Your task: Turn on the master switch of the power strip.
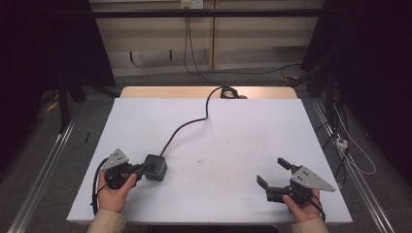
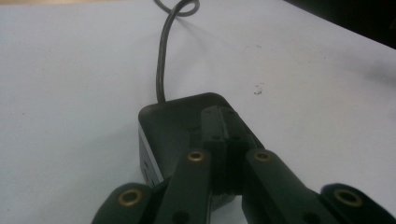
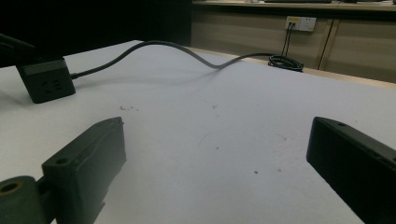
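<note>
A black cube power socket (image 1: 156, 167) sits on the white table (image 1: 243, 121) at the front left, and its grey cable (image 1: 189, 121) runs off toward the far edge. My left gripper (image 1: 144, 169) is shut, jaws pressed together, with the tips lying over the cube's top face (image 2: 173, 126) in the left gripper view (image 2: 223, 123); nothing shows between the jaws. My right gripper (image 1: 270, 170) rests open at the front right with bare table between its jaws (image 3: 217, 154). From there the cube (image 3: 45, 79) stands far off to the left, socket face visible.
The cable (image 3: 187, 49) ends in a coil (image 1: 227, 91) on the wooden strip at the table's far edge. A wall outlet (image 3: 300, 22) with plugged leads is behind. Small dark specks (image 1: 201, 159) dot the table's middle. Metal rails flank the table.
</note>
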Demonstrator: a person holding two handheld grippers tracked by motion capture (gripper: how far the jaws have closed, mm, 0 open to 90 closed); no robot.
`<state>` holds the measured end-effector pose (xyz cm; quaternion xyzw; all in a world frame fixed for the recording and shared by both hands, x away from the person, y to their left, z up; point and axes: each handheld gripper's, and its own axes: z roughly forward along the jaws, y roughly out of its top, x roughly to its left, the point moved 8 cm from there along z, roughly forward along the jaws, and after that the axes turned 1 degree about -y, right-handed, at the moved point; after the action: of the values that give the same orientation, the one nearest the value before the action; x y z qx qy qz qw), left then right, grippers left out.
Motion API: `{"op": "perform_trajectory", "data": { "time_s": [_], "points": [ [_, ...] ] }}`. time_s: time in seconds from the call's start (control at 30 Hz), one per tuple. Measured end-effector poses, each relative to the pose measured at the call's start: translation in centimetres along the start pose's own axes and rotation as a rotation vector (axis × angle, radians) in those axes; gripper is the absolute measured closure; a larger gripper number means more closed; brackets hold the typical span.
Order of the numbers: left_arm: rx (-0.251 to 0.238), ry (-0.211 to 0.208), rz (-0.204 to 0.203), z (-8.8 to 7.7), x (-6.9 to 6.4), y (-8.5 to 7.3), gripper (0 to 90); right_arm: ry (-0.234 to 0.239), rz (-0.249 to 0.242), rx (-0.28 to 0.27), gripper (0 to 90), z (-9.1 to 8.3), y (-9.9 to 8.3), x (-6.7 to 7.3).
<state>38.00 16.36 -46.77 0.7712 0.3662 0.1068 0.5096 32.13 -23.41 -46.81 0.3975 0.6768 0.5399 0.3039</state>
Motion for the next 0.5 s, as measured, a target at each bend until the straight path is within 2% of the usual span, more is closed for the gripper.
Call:
{"op": "perform_trajectory", "data": {
  "time_s": [0.5],
  "points": [
    [-0.001,0.003,0.018,-0.02,-0.02,0.01,90.0,-0.001,-0.003,-0.003,4.3,-0.02,0.04,-0.06]
  ]
}}
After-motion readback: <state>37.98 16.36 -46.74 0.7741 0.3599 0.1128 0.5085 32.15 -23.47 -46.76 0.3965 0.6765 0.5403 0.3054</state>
